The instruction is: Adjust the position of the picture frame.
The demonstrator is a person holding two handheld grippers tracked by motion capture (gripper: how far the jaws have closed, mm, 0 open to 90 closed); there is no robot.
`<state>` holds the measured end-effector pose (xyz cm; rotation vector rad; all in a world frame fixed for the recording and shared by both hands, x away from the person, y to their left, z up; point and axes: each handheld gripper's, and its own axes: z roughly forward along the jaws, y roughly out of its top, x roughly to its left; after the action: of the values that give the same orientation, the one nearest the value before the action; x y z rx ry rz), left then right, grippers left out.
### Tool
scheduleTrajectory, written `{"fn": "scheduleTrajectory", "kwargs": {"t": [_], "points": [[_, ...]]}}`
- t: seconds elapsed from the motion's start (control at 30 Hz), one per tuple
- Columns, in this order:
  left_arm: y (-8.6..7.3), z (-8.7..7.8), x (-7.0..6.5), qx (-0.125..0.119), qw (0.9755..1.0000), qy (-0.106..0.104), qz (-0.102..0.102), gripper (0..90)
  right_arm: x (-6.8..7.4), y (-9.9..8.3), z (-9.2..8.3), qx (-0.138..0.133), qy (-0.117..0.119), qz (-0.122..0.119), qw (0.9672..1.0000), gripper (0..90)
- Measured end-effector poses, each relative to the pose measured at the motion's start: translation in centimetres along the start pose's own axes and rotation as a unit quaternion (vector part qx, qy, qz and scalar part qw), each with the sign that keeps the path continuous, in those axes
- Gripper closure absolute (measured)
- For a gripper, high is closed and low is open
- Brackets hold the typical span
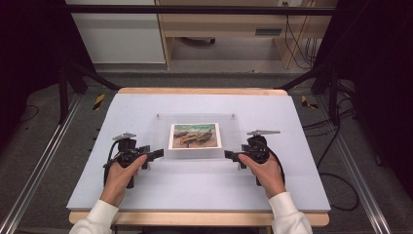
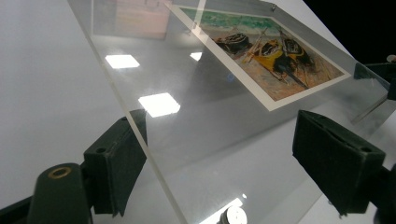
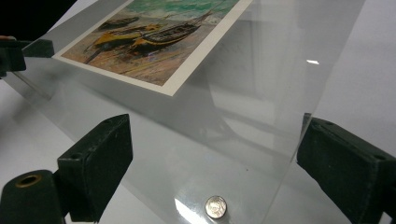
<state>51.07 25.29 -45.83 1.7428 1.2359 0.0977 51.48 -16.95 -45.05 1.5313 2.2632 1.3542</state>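
Flanking a clear acrylic frame (image 1: pixel 196 137) holding a boat painting print (image 1: pixel 195 135), mid-desk.
Left gripper (image 1: pixel 155 155) and right gripper (image 1: pixel 230 155) both spread wide, jaws astride the sheet's corners on the white desk (image 1: pixel 195 185).

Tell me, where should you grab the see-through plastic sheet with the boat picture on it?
Probably by its two bare side margins. The clear flat acrylic sheet lies on the white table, with the boat picture in its middle. The left gripper and right gripper sit at its near corners, open jaws straddling the thin edge. Coming in from both sides keeps it level and the picture untouched.
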Motion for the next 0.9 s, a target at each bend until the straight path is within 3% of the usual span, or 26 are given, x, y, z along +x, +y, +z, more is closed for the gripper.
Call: {"fn": "scheduleTrajectory", "kwargs": {"t": [0.37,0.5,0.9], "points": [[-0.2,-0.7,-0.7,-0.003,0.9997,0.011,0.024,19.9,0.7,-0.3,-0.6,-0.007,-0.015,-0.026,0.9995,13.6],[-0.4,-1.2,-0.7,-0.006,0.9996,0.012,0.025,24.1,1.1,-0.5,-1.0,-0.010,-0.024,-0.038,0.9989,15.8],[-0.6,-1.6,-1.4,-0.005,0.9990,0.023,0.038,24.4,1.7,-0.8,-1.4,-0.017,-0.036,-0.054,0.9978,17.7]]}}
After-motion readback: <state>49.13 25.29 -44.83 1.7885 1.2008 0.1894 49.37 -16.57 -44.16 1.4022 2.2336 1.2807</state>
